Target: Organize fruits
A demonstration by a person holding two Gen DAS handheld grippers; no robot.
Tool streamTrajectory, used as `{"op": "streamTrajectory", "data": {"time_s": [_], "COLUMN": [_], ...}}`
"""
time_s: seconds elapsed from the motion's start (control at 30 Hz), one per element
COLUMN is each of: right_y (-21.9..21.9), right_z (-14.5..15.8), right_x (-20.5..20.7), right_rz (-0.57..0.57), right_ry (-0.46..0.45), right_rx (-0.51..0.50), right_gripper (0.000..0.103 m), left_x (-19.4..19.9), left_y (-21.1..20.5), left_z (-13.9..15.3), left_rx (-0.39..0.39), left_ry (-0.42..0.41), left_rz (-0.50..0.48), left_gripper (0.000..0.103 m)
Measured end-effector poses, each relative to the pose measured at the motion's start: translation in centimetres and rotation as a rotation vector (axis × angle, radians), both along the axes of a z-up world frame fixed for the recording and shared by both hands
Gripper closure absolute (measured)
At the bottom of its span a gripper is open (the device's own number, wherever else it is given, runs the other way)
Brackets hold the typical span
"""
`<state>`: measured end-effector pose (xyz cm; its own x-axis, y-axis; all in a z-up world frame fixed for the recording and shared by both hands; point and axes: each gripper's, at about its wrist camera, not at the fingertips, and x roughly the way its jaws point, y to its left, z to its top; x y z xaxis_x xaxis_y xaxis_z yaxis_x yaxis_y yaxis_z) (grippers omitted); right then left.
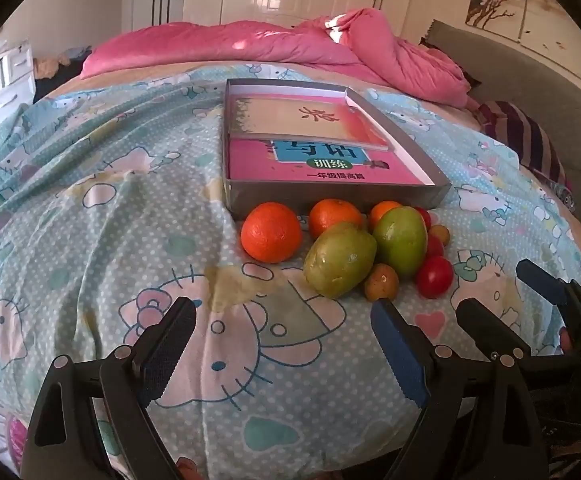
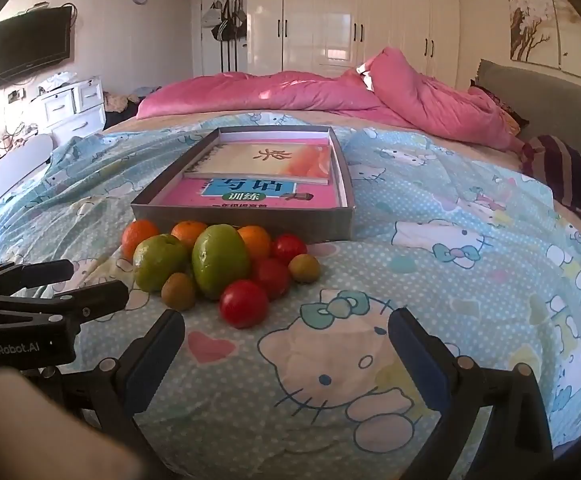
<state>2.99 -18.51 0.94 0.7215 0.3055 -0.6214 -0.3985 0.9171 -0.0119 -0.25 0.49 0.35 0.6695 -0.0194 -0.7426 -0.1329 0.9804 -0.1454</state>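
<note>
— Ahead of both claws, on the bed [image 2: 430, 280], the fruit sits in one tight heap right against the near wall of the grey box [image 2: 250, 222]. Which claw would you send first?

— Look at the left claw [image 1: 286, 344]: both fingers spread wide, nothing between them. The heap lies forward and a little to its right; the nearer green fruit [image 1: 340, 260] is almost in line with its right finger, and the big orange [image 1: 271, 232] stands straight ahead, at the left edge of the pile.

— And the right claw [image 2: 286, 344]?

— Also spread wide and empty. From it the pile lies forward and to the left. The closest piece is the red tomato [image 2: 244, 303], just beyond its left finger, with the small brownish fruit [image 2: 178, 291] beside that.

— So each has its own side.

— I'd judge so: left takes the orange end, right takes the tomato end. The green fruits stand tall, long axis nearly upright, so a grip across their width seems easiest. The box beyond holds books [image 2: 258, 196], which may leave little room.
</note>
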Motion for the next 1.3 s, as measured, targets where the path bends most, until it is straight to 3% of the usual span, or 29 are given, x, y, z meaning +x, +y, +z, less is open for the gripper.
{"op": "streamTrajectory", "data": {"time_s": [1.3], "right_y": [0.19], "right_z": [-0.61], "right_x": [0.29], "right_rz": [-0.001], "right_ry": [0.018], "right_rx": [-0.009], "right_gripper": [0.001], "left_x": [-0.06], "left_y": [0.06], "left_z": [0.2], "left_rx": [0.004], "left_ry": [-0.011], "left_rz": [-0.004], "left_gripper": [0.013]}}
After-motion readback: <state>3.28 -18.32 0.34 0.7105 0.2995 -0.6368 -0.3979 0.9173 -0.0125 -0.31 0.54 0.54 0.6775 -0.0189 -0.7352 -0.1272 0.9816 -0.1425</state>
